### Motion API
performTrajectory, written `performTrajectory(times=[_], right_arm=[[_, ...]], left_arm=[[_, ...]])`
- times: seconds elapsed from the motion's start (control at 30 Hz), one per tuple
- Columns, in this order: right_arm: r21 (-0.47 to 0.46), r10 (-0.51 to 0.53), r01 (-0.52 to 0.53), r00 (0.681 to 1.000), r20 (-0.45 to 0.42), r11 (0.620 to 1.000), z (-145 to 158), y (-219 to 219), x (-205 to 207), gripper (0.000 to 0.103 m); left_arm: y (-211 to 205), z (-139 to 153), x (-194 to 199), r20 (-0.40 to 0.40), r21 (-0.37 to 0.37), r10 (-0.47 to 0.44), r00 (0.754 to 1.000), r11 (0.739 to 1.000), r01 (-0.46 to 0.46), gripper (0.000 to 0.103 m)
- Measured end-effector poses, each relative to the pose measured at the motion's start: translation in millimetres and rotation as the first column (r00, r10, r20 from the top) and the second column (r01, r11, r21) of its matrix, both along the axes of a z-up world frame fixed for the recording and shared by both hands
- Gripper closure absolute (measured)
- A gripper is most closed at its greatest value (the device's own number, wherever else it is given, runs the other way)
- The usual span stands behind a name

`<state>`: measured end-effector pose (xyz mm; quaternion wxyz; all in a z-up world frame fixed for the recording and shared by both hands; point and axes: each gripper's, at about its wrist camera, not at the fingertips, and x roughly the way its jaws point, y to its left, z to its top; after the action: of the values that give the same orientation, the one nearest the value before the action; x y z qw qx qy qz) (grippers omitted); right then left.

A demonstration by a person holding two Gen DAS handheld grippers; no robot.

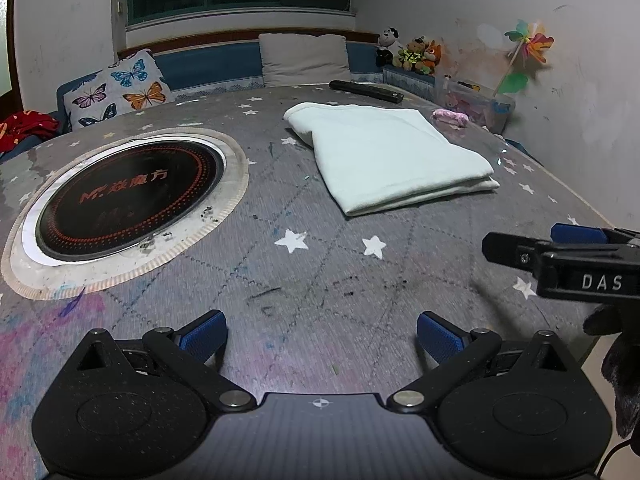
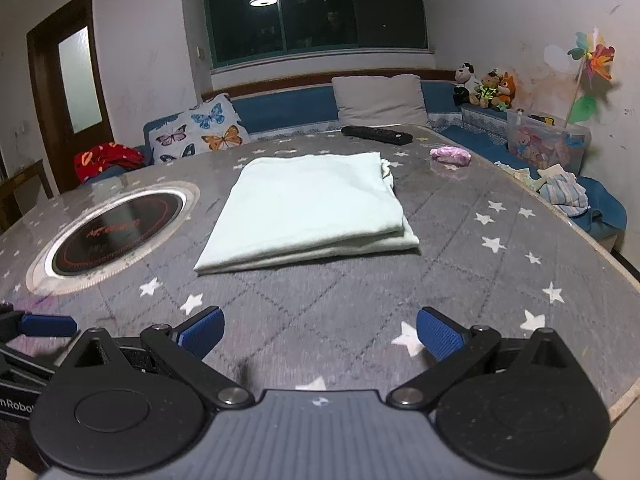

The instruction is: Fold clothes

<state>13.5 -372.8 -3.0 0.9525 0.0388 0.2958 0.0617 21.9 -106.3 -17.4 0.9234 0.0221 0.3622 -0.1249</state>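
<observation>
The pale green garment point(image 2: 308, 208) lies on the star-patterned table point(image 2: 460, 280), already doubled into a neat rectangle with its layered edges facing the grippers. It sits just beside the round cooktop inset point(image 1: 128, 200), not touching it. The left gripper point(image 1: 322, 336) hangs over bare table near the front edge, jaws spread wide and empty. The right gripper point(image 2: 320, 334) is likewise spread wide, holding nothing, and well short of the cloth. The folding itself looks finished, or at a pause between folds (which of the two cannot be settled from this alone). If another fold is wanted, the next move calls for both grippers to travel forward to the near corners, pinch all layers together, and lift evenly so the stack does not slide apart. A remote control point(image 2: 376, 135) lies beyond the garment, clear of it.
</observation>
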Motion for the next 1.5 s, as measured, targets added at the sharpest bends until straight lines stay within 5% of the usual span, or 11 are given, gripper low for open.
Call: performTrajectory(times=[0.87,1.5], right_arm=[[-0.123,-0.008,0.003,0.999,-0.042,0.992,-14,12,-7,0.000],[-0.122,-0.012,0.010,1.000,-0.010,0.992,-18,12,-11,0.000]], left_arm=[[-7,-3,-8,-0.002,0.049,-0.011,1.000,0.999,0.011,0.000],[-8,-5,-9,0.006,0.057,-0.009,1.000,0.998,0.009,0.000]])
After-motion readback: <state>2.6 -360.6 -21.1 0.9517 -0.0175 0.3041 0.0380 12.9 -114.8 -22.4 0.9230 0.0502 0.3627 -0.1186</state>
